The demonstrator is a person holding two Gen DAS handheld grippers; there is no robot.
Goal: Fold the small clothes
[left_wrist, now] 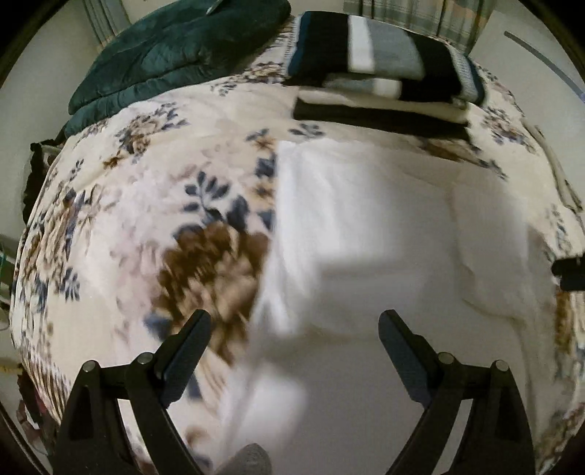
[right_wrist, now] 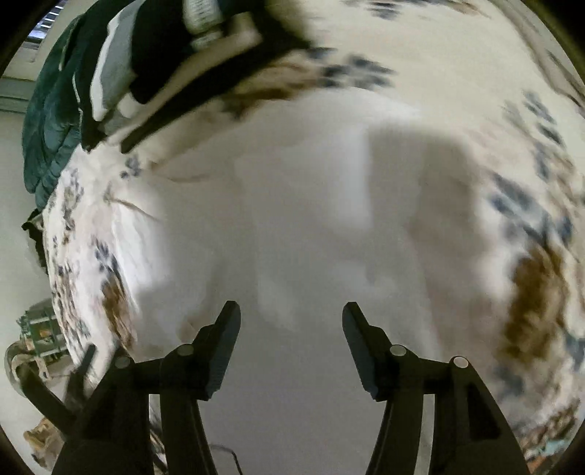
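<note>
A white garment [left_wrist: 384, 226] lies spread flat on a floral bedspread [left_wrist: 139, 219]. It also fills the middle of the right wrist view [right_wrist: 299, 226]. My left gripper [left_wrist: 294, 321] is open and empty, hovering over the garment's near left edge. My right gripper [right_wrist: 291, 310] is open and empty over the garment's middle. Both views are blurred by motion. A dark part of the right gripper [left_wrist: 570, 272] shows at the right edge of the left wrist view.
A stack of folded clothes [left_wrist: 380, 69], black, white and grey, sits at the far side of the bed; it also shows in the right wrist view [right_wrist: 175, 65]. A dark green quilt [left_wrist: 175, 47] lies at the far left. Curtains [left_wrist: 420, 14] hang behind.
</note>
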